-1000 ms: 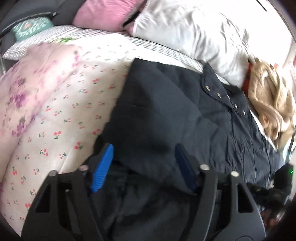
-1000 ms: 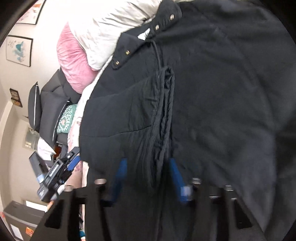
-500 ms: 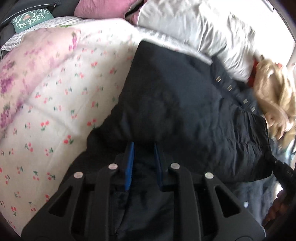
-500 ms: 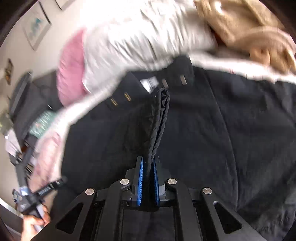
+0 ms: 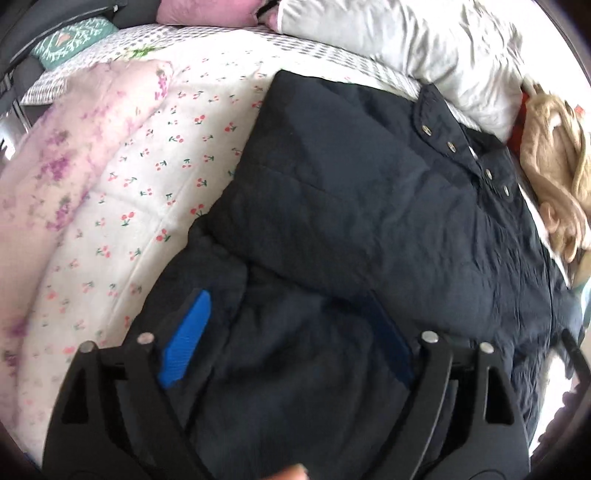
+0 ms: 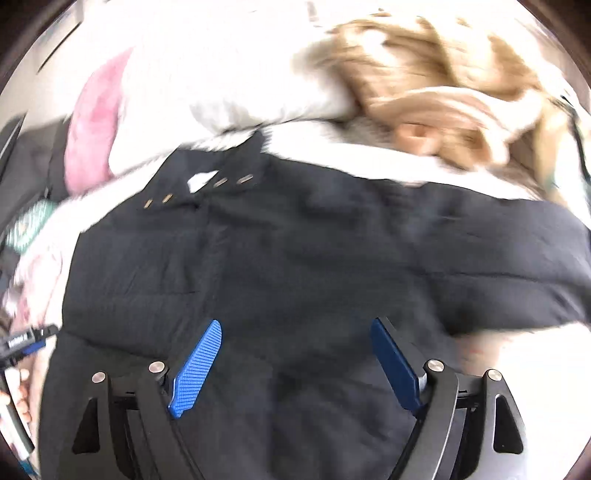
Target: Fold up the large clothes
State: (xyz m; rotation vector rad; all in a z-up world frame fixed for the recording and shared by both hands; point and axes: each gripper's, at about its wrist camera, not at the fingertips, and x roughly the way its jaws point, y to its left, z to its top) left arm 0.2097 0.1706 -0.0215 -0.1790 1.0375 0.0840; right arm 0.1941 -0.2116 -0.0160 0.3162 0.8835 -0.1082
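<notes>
A dark navy quilted jacket (image 5: 369,192) with metal snaps along its collar lies across the bed, its left side folded over the body. My left gripper (image 5: 288,306) hovers over the jacket's lower left part; its jaws are opening wide and the blue pads (image 5: 188,339) do not press the fabric. In the blurred right wrist view the jacket (image 6: 295,240) fills the middle. Over its lower middle my right gripper (image 6: 295,325) is also opening, with cloth under it but nothing pinched.
A white bedspread with a cherry print (image 5: 147,177) and a pink floral blanket (image 5: 55,166) lie left of the jacket. A white pillow (image 5: 424,48), a pink pillow (image 5: 207,11) and a tan garment (image 5: 554,166) sit behind it and to its right.
Both grippers closed on folds of the jacket, then let go and opened wide. The right gripper rose and tipped up; the raised fold it pinched lies flat now.
</notes>
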